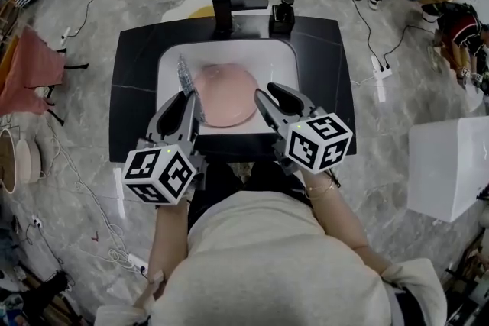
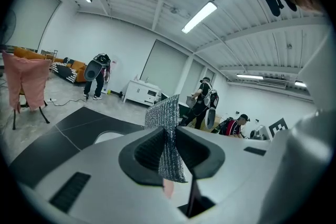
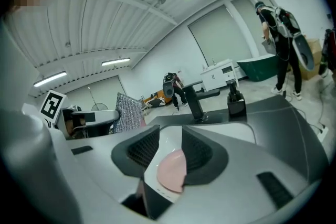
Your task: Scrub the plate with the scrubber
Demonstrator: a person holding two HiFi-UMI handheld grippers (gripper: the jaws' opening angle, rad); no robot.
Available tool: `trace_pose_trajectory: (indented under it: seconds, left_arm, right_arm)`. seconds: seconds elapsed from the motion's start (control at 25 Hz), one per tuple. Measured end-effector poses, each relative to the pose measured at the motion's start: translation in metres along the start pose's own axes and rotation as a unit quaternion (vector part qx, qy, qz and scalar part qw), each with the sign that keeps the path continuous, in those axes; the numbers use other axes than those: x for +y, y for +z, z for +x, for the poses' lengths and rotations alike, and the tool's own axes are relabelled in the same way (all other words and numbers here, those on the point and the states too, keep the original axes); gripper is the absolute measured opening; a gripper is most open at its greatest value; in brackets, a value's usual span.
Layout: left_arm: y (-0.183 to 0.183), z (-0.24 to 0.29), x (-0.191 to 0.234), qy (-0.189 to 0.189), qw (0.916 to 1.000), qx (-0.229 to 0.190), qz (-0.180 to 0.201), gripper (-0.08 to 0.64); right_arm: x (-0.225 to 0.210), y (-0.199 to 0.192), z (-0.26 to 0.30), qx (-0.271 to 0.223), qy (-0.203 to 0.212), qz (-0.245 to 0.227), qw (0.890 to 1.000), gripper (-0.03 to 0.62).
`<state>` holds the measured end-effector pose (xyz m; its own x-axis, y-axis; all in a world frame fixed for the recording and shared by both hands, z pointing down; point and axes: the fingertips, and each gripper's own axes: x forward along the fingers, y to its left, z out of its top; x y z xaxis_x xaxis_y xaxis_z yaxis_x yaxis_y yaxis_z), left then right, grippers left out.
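Head view: the pink plate (image 1: 224,94) lies flat in the white sink basin (image 1: 170,61), in its middle, with the faucet (image 1: 229,2) at the far edge. Both claws come in from the near side over the black counter (image 1: 134,99). The left gripper (image 1: 189,109) sits at the plate's near left rim and the right gripper (image 1: 273,103) at its near right rim. The silvery scrubber (image 1: 183,75) sticks out of the left claw and points away from the person, its long side running near to far along the plate's left edge. From the scrubber, the plate therefore lies to the right and lower. The left hand is the one placed to scrub.

Left gripper view: the left gripper (image 2: 170,138) is pressed together on the scrubber (image 2: 167,136), which stands on edge between the pads and reaches well past the tips. Only a sliver of the plate (image 2: 168,187) shows beneath it.

Right gripper view: the right gripper (image 3: 169,148) stands spread and pinches nothing. The plate (image 3: 172,170) shows through the gap, ahead of the jaws and below them, so a short push forward and down looks enough to reach its rim and steady it. The scrubber (image 3: 128,112) stands off to the left.
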<state>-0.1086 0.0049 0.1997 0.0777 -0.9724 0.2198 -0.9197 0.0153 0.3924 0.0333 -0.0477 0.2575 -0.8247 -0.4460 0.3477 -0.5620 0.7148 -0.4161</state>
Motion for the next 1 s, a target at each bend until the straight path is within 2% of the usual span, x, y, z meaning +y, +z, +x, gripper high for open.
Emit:
trace_pose_trajectory:
  seconds: [0.2, 0.56, 1.0]
  left_arm:
    - [-0.004, 0.011, 0.001, 0.004, 0.9998, 0.021, 0.003, 0.083]
    - [-0.02, 0.02, 0.01, 0.008, 0.9982, 0.06, 0.004, 0.083]
    - [-0.03, 0.047, 0.033, -0.01, 0.9947, 0.102, -0.005, 0.083]
  right_arm:
    - [-0.015, -0.001, 0.003, 0.0, -0.004, 0.034, 0.999, 0.103]
    - [-0.036, -0.014, 0.012, 0.016, -0.023, 0.058, 0.998, 0.109]
    - [-0.053, -0.032, 0.033, 0.046, -0.062, 0.08, 0.994, 0.118]
